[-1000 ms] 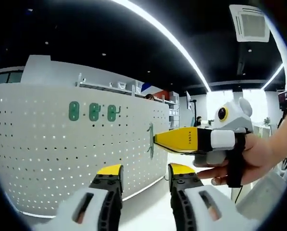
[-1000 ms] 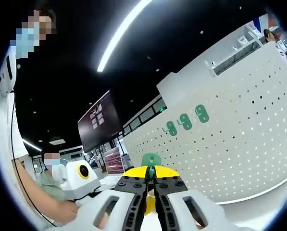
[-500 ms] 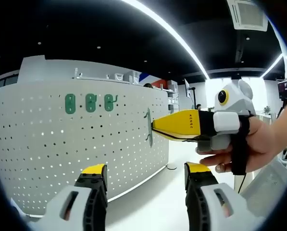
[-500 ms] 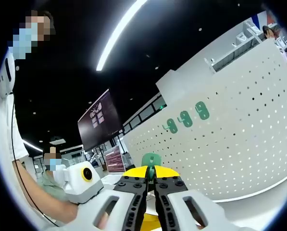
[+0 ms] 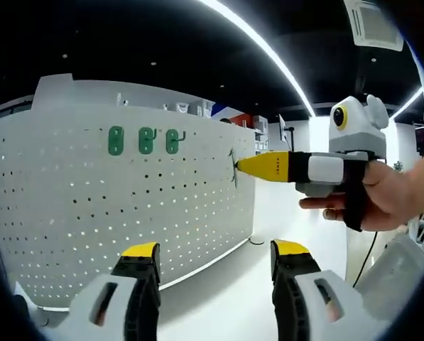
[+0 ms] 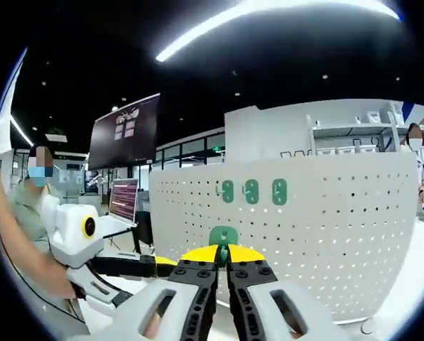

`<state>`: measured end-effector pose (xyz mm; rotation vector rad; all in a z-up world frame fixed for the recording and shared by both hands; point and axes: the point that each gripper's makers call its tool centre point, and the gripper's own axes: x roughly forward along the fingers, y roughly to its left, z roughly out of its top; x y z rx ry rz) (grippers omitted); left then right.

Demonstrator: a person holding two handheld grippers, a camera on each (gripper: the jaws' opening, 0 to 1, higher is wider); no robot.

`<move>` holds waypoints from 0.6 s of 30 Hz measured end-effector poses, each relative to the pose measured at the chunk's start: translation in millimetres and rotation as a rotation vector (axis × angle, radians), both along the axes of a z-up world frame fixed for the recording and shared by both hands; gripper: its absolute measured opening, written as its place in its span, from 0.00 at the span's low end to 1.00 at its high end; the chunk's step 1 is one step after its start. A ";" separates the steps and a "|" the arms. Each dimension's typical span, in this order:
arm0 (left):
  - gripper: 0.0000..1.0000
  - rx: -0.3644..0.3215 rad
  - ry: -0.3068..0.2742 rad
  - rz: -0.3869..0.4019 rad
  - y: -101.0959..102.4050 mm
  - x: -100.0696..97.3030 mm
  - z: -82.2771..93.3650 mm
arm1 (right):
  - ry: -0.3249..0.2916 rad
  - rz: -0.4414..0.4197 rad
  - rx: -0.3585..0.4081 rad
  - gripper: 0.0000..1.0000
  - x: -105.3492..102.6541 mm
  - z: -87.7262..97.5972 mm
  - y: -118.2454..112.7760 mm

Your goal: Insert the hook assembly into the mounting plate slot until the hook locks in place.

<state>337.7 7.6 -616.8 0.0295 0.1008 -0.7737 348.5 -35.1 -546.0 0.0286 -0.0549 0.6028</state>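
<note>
The mounting plate is a white pegboard [image 5: 91, 213] standing upright, with three green hook assemblies [image 5: 146, 140] hanging in a row near its top. My right gripper [image 5: 246, 165] reaches in from the right, held by a hand, and is shut on a fourth green hook assembly [image 5: 234, 168] seen edge-on just off the board's right end. In the right gripper view that hook assembly [image 6: 223, 236] sticks up between the shut yellow-tipped jaws, facing the pegboard [image 6: 339, 234] below the hung hooks [image 6: 251, 191]. My left gripper [image 5: 216, 250] stands open and holds nothing.
A white floor or counter [image 5: 283, 213] runs along the pegboard's foot. A dark wall screen [image 6: 124, 130] and a person seated at a monitor are at the left in the right gripper view. Shelving [image 6: 346, 138] rises behind the board.
My left gripper's jaws have spread wider. The right gripper has levelled out and lifted its hook assembly along the board's right end; both views shifted with the hands.
</note>
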 end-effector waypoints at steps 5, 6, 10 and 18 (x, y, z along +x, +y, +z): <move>0.64 0.007 0.003 0.010 6.6 -2.1 -3.5 | -0.003 -0.030 -0.003 0.02 9.0 6.5 -5.7; 0.63 0.008 0.003 0.012 8.6 -3.2 -4.6 | -0.002 -0.037 -0.005 0.02 10.9 7.2 -7.0; 0.63 0.011 0.008 0.024 16.3 -5.1 -8.7 | 0.004 -0.071 -0.006 0.02 19.6 10.7 -14.3; 0.62 0.014 0.013 0.044 31.5 -10.6 -14.3 | 0.006 -0.152 -0.039 0.02 38.8 19.2 -30.0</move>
